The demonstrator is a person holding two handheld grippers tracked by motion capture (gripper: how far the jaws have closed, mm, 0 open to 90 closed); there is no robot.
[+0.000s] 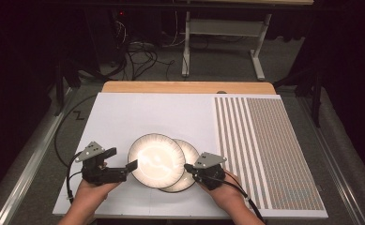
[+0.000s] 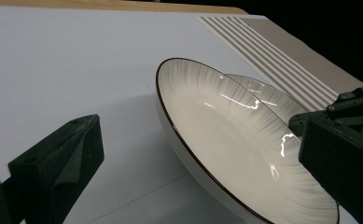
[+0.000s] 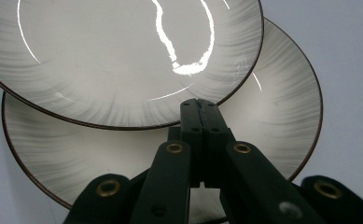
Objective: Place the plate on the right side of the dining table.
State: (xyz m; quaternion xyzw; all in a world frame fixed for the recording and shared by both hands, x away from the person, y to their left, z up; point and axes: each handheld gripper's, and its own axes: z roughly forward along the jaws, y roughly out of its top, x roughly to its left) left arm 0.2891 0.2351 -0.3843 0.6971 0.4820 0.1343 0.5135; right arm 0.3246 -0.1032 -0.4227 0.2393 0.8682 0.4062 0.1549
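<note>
So the right gripper (image 1: pixel 189 169), lower middle of the high view, has its jaws pressed flat together with nothing pinched between them. In the right gripper view the tips sit over the lower plate (image 3: pixel 282 98), right at the edge of the upper plate (image 3: pixel 123 56); I can't tell if they actually touch either one.

The left gripper (image 1: pixel 123 158), lower left, is wide open. One jaw stands clear on the white mat (image 2: pixel 67 70), the other is over the near rim of the upper plate (image 2: pixel 226 140), so the rim sits between the jaws with nothing clamped yet.

Progress-wise I'd say the plates are half stacked: the top one lies tilted and off-centre on the bottom one (image 1: pixel 192 154), both low centre on the mat. Squaring them up looks like what's left.

Glare washes out the plate centres from above, and most of the bottom plate is covered.
</note>
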